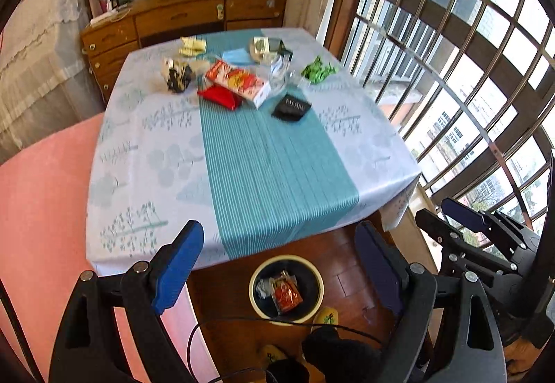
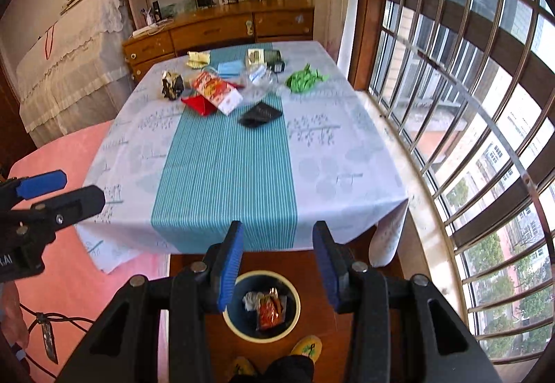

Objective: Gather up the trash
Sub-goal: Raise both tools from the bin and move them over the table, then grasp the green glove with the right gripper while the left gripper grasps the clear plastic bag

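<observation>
Trash sits clustered at the far end of my table (image 1: 138,154): a red-and-white carton (image 1: 239,82) lying flat, its long axis running far-left to near-right, with a black pouch (image 1: 290,107) just to its right and a green wrapper (image 1: 318,69) further right. My left gripper (image 1: 281,268) is spread wide and empty; my right gripper (image 2: 277,265) stands partly apart, pinching nothing. Below them the bin (image 2: 239,329) on the floor holds an orange packet (image 2: 270,312).
</observation>
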`<state>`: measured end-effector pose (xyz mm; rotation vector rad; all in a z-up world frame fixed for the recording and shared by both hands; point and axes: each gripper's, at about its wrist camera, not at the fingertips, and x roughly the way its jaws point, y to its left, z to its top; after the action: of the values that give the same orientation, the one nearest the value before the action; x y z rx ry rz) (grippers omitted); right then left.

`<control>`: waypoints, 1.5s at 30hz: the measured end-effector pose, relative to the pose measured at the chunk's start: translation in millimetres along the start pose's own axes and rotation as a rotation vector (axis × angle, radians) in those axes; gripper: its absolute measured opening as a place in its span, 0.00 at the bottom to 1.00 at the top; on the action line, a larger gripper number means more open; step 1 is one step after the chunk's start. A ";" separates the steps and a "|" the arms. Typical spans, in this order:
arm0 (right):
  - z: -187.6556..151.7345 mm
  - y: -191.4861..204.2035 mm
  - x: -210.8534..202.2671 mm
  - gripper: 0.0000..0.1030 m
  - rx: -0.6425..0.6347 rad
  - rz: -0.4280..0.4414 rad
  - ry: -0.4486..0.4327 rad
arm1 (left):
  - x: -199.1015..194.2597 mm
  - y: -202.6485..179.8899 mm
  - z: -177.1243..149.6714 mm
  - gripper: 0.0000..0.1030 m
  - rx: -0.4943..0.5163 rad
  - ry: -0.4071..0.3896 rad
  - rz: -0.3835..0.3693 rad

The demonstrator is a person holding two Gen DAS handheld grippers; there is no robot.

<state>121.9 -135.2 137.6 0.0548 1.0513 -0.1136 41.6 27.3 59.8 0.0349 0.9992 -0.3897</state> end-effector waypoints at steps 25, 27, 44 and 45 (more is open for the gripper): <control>210.7 -96.0 217.0 0.61 0.144 0.225 0.140 | 183.9 9.2 227.1 0.86 -0.212 0.052 0.040; 226.1 -101.9 250.2 0.62 0.159 0.245 0.186 | 211.7 10.0 243.0 0.86 -0.229 0.074 0.050; 271.8 -89.9 383.1 0.63 0.126 0.278 0.346 | 354.6 23.2 288.1 0.86 -0.258 0.235 0.123; 272.6 -88.2 384.1 0.60 0.109 0.273 0.339 | 357.8 23.7 288.3 0.86 -0.258 0.239 0.125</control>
<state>535.2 -275.7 -60.0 0.3238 1.3649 0.0900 454.6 -118.4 -81.1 -0.0905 1.2706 -0.1414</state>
